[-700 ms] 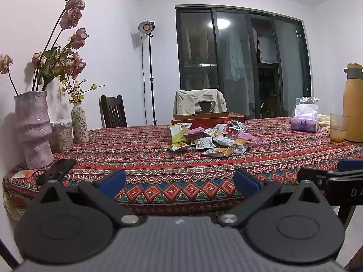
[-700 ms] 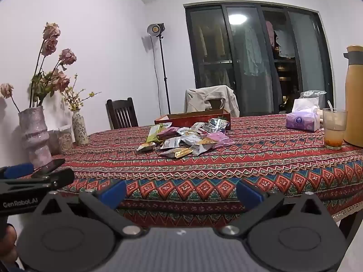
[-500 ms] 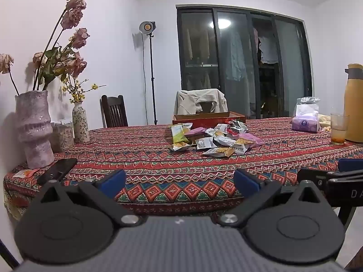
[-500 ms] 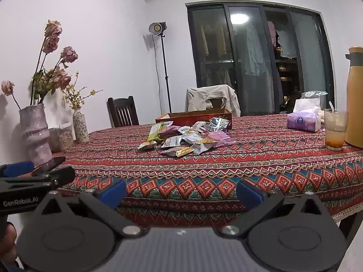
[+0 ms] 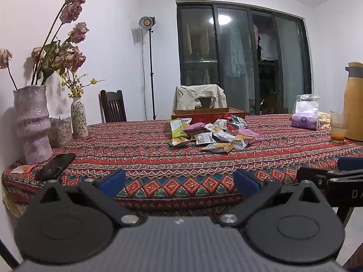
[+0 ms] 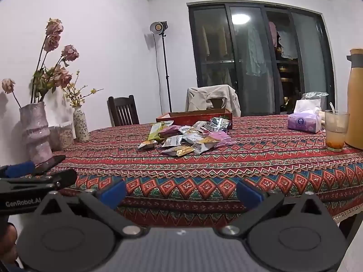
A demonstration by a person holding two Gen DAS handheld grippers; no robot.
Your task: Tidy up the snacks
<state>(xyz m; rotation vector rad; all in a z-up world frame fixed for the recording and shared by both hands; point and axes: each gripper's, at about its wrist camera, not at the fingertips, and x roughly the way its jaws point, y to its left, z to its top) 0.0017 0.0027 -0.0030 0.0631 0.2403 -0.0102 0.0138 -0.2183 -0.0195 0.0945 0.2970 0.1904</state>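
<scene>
left gripper: jaws wide, nothing between them, blue pads apart; sits at near table edge, well short of the snacks; also seen from the right wrist view as a black arm at left edge
right gripper: jaws wide, empty; at near table edge, pointing toward table middle; its tip shows at right edge of left wrist view
snacks: loose pile of small packets mid-table, far from both grippers; mixed white, yellow, purple, silver wrappers, overlapping
green packet: left side of pile, long, lying flat, partly on other packets
box: red, low, open top, just behind pile, touching or almost touching it, cannot tell which
table: covered in red patterned cloth
phone: dark, flat, near left corner, close to left gripper
big vase: pink-grey, left edge of table, dried roses in it
small vase: patterned, behind big vase, yellow sprigs
tissue pack: purple, far right of table
glass: right side, orange dregs at bottom, spoon or straw in it
jug: tan, tall, just beside glass, far right
chairs: dark wooden one behind table left; another with beige jacket draped over it, behind box
lamp: on stand, back wall
hand: partly visible at lower left of right wrist view, blurred
</scene>
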